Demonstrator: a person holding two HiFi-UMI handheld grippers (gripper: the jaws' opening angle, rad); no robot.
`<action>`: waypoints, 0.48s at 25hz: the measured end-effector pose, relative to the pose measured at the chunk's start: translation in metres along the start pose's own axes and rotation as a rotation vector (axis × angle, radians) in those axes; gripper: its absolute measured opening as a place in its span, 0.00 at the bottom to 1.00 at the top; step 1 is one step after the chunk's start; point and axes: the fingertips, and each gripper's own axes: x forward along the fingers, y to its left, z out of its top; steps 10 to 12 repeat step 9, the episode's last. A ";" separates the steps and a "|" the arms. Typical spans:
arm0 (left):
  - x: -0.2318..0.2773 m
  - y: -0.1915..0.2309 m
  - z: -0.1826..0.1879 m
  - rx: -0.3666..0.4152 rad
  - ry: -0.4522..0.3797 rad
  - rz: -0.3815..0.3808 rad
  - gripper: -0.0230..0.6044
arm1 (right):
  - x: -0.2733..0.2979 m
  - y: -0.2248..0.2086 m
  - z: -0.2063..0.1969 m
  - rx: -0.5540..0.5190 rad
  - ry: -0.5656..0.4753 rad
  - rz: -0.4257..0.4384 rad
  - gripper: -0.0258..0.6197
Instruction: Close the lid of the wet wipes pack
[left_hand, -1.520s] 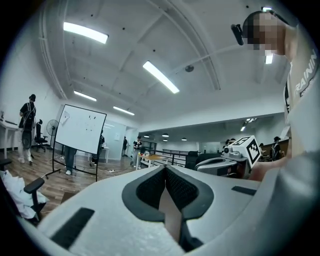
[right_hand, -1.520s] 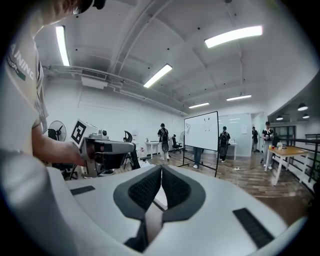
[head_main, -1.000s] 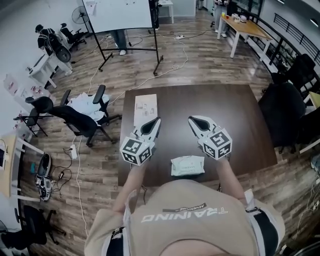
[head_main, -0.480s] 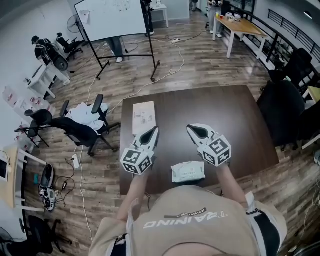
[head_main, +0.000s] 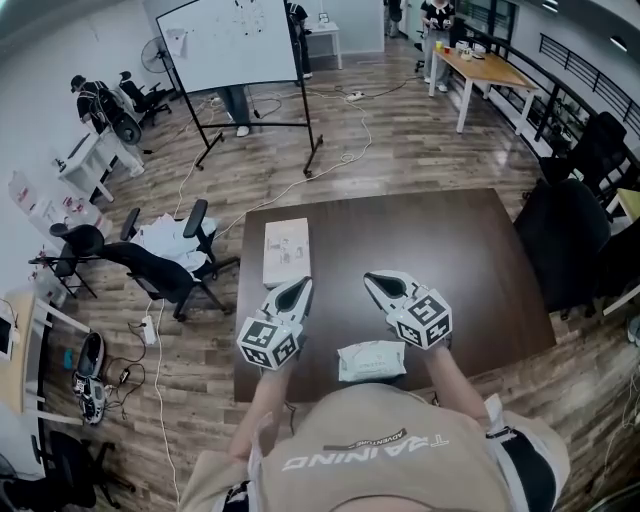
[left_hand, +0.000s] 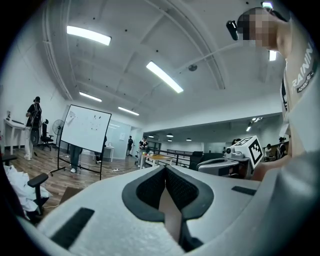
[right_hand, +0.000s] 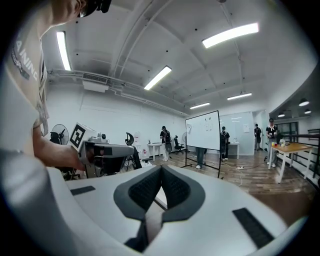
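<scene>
bright even light from ceiling tubes; strong fisheye bending, black vignette corners (gripper views); mostly sharp.

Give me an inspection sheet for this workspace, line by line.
Surface: dark wooden table.
Job's things: wet wipes pack at the near edge, touched by neither gripper; lid state too small to tell.
Clutter: printed sheet at the table's left side.
Grippers: left gripper and right gripper, both shut and empty, over the table.
Cables: floor cable beyond the table; none on it.
Surroundings: whiteboard, office chair, distant people.
</scene>
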 end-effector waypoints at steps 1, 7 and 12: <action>0.000 0.001 0.001 0.004 -0.002 0.001 0.05 | 0.001 0.000 0.000 0.000 -0.002 0.002 0.06; -0.001 -0.005 0.002 0.014 -0.001 -0.023 0.05 | 0.005 -0.001 0.001 -0.001 -0.012 0.000 0.06; -0.001 -0.007 0.000 0.012 -0.002 -0.031 0.05 | 0.007 -0.001 0.000 0.001 -0.011 0.001 0.06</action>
